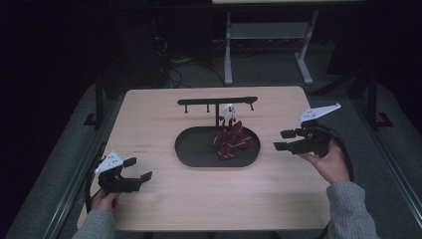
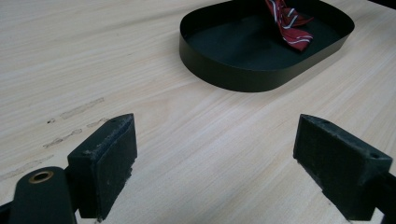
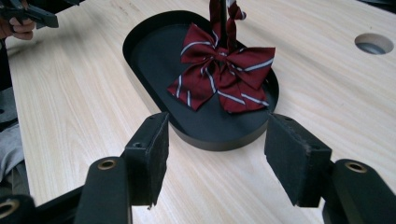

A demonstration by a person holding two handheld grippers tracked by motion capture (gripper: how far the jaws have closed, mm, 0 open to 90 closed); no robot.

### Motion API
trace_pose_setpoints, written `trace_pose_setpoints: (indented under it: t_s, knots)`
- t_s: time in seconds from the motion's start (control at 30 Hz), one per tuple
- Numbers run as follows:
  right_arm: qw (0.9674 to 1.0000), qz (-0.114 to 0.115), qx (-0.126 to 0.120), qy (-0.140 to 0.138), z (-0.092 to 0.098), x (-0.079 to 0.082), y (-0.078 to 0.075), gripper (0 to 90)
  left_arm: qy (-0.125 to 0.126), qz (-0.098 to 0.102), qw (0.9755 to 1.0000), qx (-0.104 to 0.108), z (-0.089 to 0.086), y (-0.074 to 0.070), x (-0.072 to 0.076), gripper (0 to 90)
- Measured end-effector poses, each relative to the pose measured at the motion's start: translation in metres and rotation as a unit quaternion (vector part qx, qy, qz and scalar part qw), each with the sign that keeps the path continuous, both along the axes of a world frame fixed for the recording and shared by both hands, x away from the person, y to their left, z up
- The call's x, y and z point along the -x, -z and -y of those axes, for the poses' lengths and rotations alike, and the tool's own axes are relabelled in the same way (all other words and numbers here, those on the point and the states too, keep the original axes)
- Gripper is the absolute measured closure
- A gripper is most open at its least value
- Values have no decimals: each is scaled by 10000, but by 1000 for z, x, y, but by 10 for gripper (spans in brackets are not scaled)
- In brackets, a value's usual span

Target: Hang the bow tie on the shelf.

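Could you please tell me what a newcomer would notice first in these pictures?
A red striped bow tie hangs from a black rack into an oval black tray at mid-table. An open tool flanks it on each side: the left tool near the front edge, the right tool beside the tray.

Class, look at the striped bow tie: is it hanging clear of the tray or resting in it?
Resting in it. The bow tie hangs from the rack while its lower wings lie on the tray floor.
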State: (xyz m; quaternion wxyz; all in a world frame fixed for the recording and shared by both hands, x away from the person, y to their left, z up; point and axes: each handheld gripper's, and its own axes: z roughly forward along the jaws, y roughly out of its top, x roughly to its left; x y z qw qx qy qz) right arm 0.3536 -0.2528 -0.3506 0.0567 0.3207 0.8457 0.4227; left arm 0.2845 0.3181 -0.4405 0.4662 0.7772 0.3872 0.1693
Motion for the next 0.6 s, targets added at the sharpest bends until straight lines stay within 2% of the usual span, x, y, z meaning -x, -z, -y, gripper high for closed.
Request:
trace_pose_setpoints:
  t_s: [0.6]
  knots:
    - [9999, -14, -43, 118, 13, 26, 22, 399, 20, 29, 10000, 6, 1, 0, 0, 130]
